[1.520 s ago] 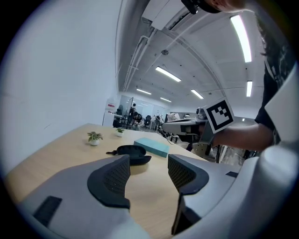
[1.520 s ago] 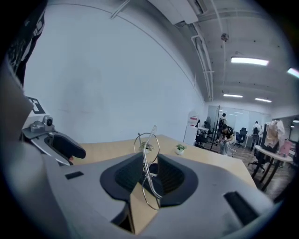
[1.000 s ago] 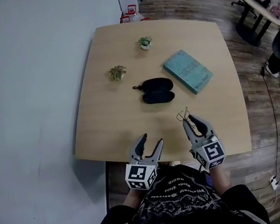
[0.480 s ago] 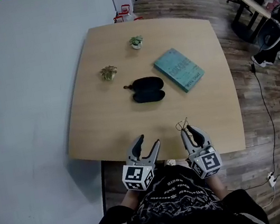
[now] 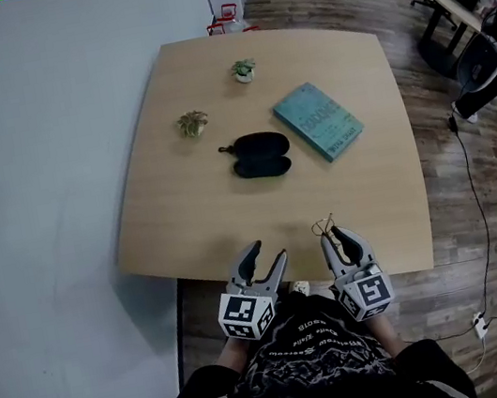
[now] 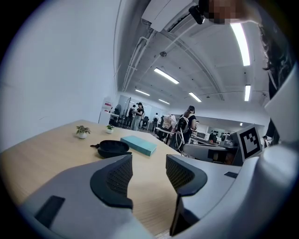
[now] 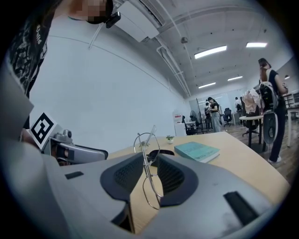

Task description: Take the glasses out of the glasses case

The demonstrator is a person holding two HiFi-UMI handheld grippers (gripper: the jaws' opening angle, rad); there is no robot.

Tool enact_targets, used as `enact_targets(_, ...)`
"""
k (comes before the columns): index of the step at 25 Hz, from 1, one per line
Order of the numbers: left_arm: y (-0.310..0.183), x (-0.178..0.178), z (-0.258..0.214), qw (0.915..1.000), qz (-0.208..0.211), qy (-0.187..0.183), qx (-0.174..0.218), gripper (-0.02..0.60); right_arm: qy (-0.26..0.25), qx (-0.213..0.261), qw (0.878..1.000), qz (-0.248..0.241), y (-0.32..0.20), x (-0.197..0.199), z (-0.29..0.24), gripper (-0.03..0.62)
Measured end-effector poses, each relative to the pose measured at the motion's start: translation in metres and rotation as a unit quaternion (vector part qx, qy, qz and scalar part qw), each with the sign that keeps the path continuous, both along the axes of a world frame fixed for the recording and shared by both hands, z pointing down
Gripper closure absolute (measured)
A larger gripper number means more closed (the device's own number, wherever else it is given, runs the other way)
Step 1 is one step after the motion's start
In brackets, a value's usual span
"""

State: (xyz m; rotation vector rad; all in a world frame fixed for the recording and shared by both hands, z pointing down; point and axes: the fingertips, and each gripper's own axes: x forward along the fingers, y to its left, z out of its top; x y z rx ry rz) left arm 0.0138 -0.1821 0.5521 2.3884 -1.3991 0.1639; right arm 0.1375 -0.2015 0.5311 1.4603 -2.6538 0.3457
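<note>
The black glasses case [image 5: 261, 155] lies open near the middle of the wooden table [image 5: 186, 223]; it also shows as the black glasses case [image 6: 112, 148] ahead of the left jaws and partly behind the right jaws [image 7: 159, 152]. My right gripper [image 5: 340, 242] hovers at the table's near edge, shut on thin wire-framed glasses [image 7: 147, 163], which stand upright between its pads; the glasses [image 5: 325, 224] stick out past its tips. My left gripper [image 5: 265, 259] sits beside it to the left, open, with nothing between its fingers [image 6: 114, 179].
A teal book [image 5: 318, 121] lies right of the case. Two small potted plants [image 5: 191, 123] [image 5: 243, 70] stand at the far left. A white wall runs along the left. Office chairs, a round table and people stand on the wooden floor beyond.
Both grippers have drawn back toward the table's near edge, away from the case. The right one keeps its hold on the glasses.
</note>
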Motion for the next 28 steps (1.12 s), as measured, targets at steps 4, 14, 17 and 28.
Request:
enact_targets(4, 0.004, -0.001, 0.002, 0.9999, -0.014, 0.009, 0.002, 0.473, 0.003, 0.000, 1.000, -0.015, 0.002, -0.003, 0.003, 0.494)
enact_targets(14, 0.010, -0.004, 0.000, 0.9995, -0.029, 0.011, 0.004, 0.577, 0.012, 0.006, 1.000, -0.028, 0.004, -0.007, -0.002, 0.499)
enact_targets(17, 0.011, 0.001, 0.000, 0.9998, -0.017, 0.008, 0.008, 0.577, 0.018, 0.003, 1.000, -0.025, 0.004, -0.006, 0.002, 0.500)
enact_targets(28, 0.013, -0.001, 0.003, 0.9997, -0.013, 0.022, 0.008, 0.577, 0.018, -0.001, 1.000, -0.020, 0.005, -0.004, 0.005, 0.501)
